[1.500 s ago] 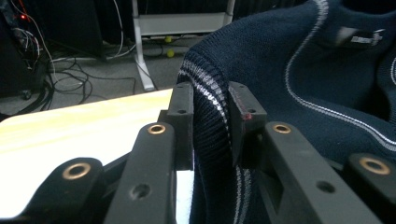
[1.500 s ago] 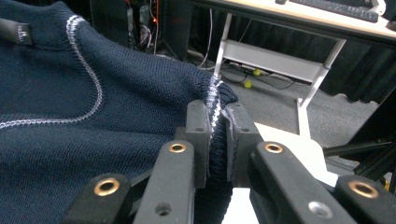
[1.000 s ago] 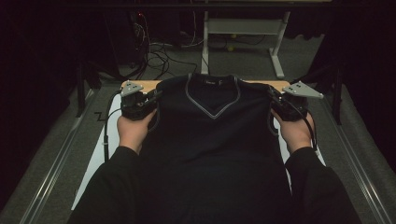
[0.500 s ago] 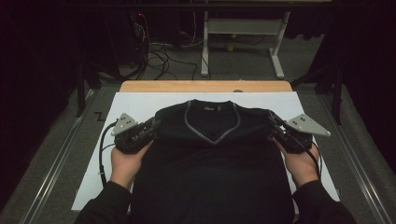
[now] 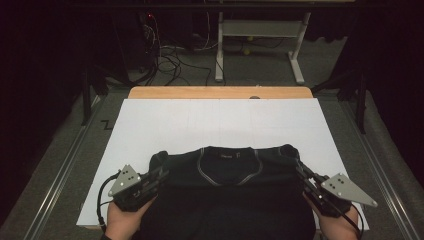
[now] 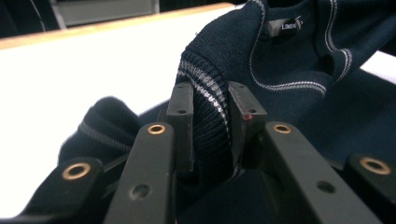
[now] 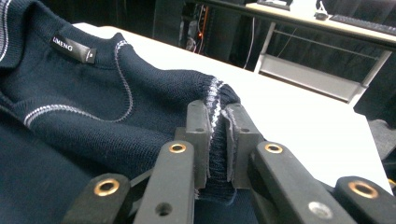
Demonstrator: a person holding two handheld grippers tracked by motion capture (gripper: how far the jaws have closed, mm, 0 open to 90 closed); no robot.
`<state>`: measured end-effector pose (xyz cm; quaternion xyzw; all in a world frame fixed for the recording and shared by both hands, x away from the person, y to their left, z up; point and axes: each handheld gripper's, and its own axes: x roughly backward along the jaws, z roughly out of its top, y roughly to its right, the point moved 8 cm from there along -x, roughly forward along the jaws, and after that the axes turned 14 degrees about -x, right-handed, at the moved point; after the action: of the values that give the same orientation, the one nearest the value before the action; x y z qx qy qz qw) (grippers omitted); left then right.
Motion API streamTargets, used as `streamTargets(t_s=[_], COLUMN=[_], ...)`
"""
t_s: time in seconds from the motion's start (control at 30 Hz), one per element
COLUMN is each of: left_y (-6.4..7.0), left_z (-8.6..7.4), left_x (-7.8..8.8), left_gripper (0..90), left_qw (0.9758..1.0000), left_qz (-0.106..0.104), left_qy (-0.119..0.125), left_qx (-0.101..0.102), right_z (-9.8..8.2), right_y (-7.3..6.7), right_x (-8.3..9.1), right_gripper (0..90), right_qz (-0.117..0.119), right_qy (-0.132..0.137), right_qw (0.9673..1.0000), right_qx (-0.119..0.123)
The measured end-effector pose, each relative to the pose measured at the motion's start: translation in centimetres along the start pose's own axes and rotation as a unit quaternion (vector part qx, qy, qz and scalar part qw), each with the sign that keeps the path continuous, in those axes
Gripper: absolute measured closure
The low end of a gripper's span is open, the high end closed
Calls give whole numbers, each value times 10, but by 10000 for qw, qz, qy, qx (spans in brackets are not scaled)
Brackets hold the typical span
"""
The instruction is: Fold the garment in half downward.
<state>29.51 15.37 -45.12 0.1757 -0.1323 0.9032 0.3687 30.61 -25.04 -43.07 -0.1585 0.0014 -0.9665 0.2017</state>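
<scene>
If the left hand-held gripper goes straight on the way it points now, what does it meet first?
Probably the sweater itself: the left hand-held gripper already grips its striped shoulder edge and points across the garment, toward the collar.

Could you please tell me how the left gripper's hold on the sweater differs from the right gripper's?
The left gripper pinches a thick bunched fold of the sweater; the right gripper pinches a thinner striped edge. The left holds the sweater's left shoulder, the right its right shoulder. Both are shut on the dark knit, above the white table.
</scene>
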Motion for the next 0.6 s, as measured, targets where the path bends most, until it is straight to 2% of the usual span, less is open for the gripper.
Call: streamTargets(t_s=[0.1,0.13,0.2,0.27,0.33,0.4,0.47,0.5,0.53,0.57,0.6], left_y=[9,12,18,23,27,27,24,22,20,19,17], left_z=[-8,-10,-13,-15,-20,-29,-39,-44,-49,-53,-57], left_x=[10,14,23,29,32,29,24,20,17,13,10], left_gripper=[691,691,691,691,690,690,690,690,689,689,689], left_qw=[10000,9999,9999,9999,9999,9997,9989,9983,9975,9965,9955], left_qz=[-53,-90,-101,-135,-168,-183,-231,-246,-271,-320,-340], left_qy=[-78,-44,-26,34,-16,-156,-356,-467,-588,-695,-782], left_qx=[-27,33,16,46,33,65,182,239,278,347,402], right_z=[-8,-10,-15,-17,-21,-32,-36,-41,-50,-50,-55], right_y=[-2,-3,-8,-9,-12,-14,-14,-14,-13,-13,-12], right_x=[8,13,25,27,30,31,30,28,24,24,22], right_gripper=[825,825,825,825,824,822,822,821,821,821,821], right_qz=[44,69,112,114,126,121,139,150,154,154,137], right_qy=[-29,-21,31,18,-24,-180,-282,-396,-645,-645,-772], right_qw=[9999,9999,9997,9997,9997,9995,9992,9987,9973,9973,9964], right_qx=[-88,-155,-194,-203,-209,-244,-256,-265,-301,-301,-314])
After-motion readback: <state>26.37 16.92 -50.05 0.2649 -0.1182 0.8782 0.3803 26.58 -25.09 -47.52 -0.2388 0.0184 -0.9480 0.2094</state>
